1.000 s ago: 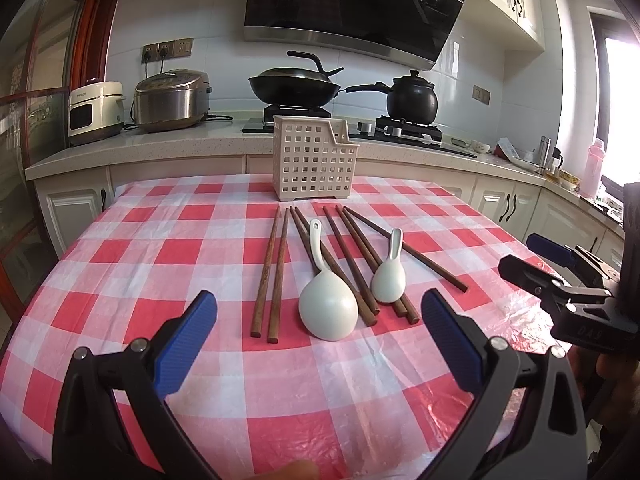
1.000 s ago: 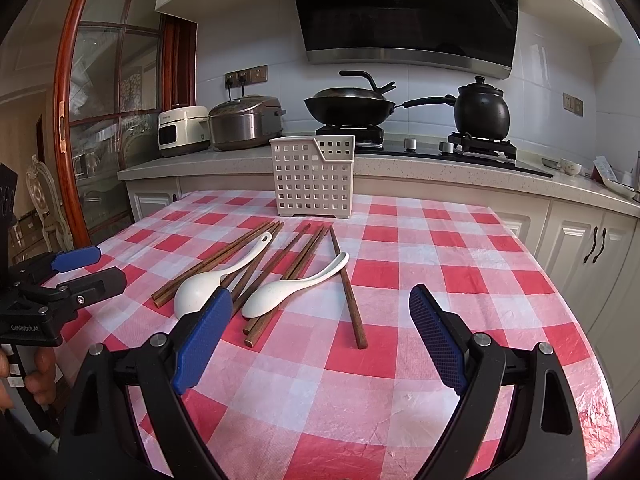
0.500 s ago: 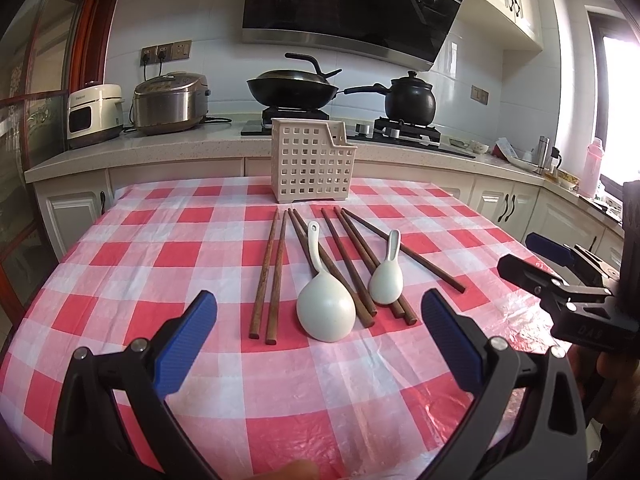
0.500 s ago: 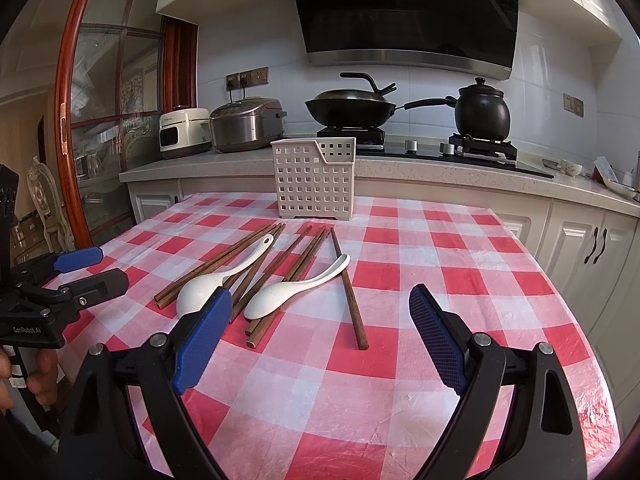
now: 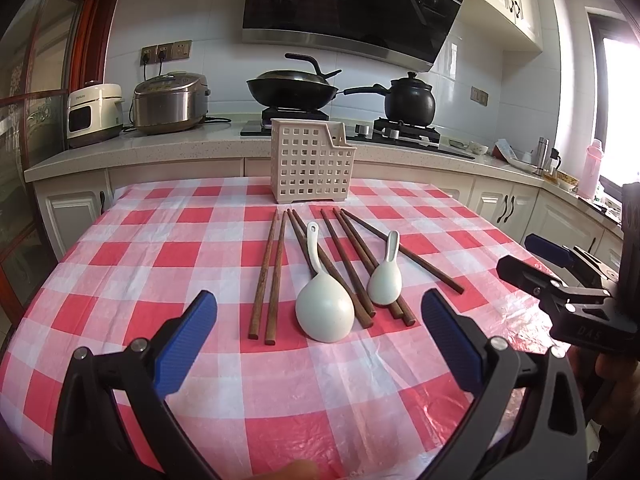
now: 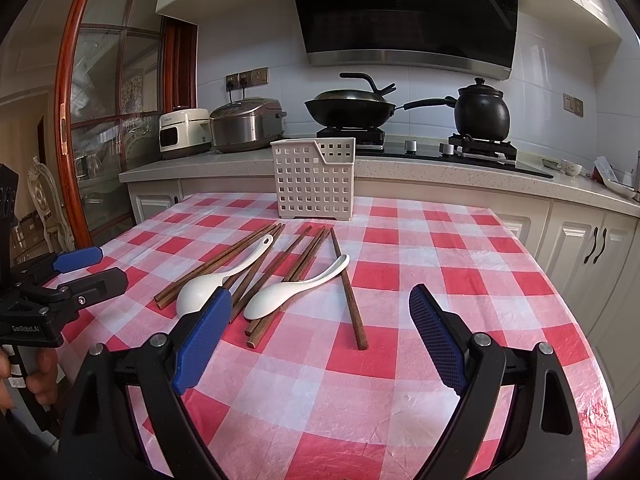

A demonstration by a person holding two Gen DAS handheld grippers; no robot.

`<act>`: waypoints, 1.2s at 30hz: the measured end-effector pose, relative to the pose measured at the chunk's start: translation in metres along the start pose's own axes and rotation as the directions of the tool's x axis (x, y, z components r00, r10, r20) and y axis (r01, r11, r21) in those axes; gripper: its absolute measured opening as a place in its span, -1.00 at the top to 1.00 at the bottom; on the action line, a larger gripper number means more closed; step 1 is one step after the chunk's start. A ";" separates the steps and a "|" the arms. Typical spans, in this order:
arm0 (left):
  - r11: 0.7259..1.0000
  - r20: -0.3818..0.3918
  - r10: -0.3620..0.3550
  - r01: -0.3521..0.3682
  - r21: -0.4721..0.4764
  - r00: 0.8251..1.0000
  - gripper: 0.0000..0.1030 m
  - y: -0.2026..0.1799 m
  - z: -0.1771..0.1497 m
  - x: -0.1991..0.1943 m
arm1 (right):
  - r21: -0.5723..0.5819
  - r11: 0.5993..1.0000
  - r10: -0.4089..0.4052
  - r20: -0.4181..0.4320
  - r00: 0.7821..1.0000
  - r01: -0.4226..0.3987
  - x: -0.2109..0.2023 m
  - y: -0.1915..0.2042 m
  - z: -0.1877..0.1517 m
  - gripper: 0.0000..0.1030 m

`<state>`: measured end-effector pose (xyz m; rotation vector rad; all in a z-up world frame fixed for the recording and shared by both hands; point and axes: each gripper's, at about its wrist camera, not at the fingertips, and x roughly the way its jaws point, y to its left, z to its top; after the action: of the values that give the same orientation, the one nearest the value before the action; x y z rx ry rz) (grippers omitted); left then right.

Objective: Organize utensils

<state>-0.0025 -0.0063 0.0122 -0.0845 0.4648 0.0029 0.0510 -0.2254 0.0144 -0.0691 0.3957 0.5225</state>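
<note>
Both the left tongs and right tongs gape wide, empty, over the surface's near edge. Chopsticks and two spoons lie mid-surface, handles aimed at the basket by the far edge, ready to be dropped in.

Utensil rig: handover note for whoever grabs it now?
Left tool: open, empty, above the near table edge.
Right tool: open, empty, to the right.
Chopsticks, large spoon and small spoon all lie on the checked tablecloth, spoons resting across chopsticks.
Perforated utensil basket stands upright behind them; its inside is not visible.
Done: nothing picked up.
Left: move every utensil into the basket.
</note>
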 end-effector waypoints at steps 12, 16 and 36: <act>1.000 0.002 -0.001 0.001 0.000 1.000 -0.92 0.001 -0.001 0.000 | 0.000 1.000 -0.001 0.001 1.000 0.001 0.000 0.000 0.000 -0.64; 1.000 0.003 0.000 0.000 -0.001 1.000 -0.92 0.001 -0.001 0.000 | 0.000 1.000 0.000 0.001 1.000 0.000 0.000 0.000 0.000 -0.64; 1.000 -0.004 0.002 -0.002 -0.003 1.000 -0.92 0.000 -0.001 0.000 | 0.009 1.000 -0.009 -0.021 1.000 0.009 0.002 0.000 0.000 -0.64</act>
<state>-0.0024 -0.0059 0.0113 -0.0872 0.4689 0.0058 0.0531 -0.2243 0.0139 -0.0675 0.4185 0.5114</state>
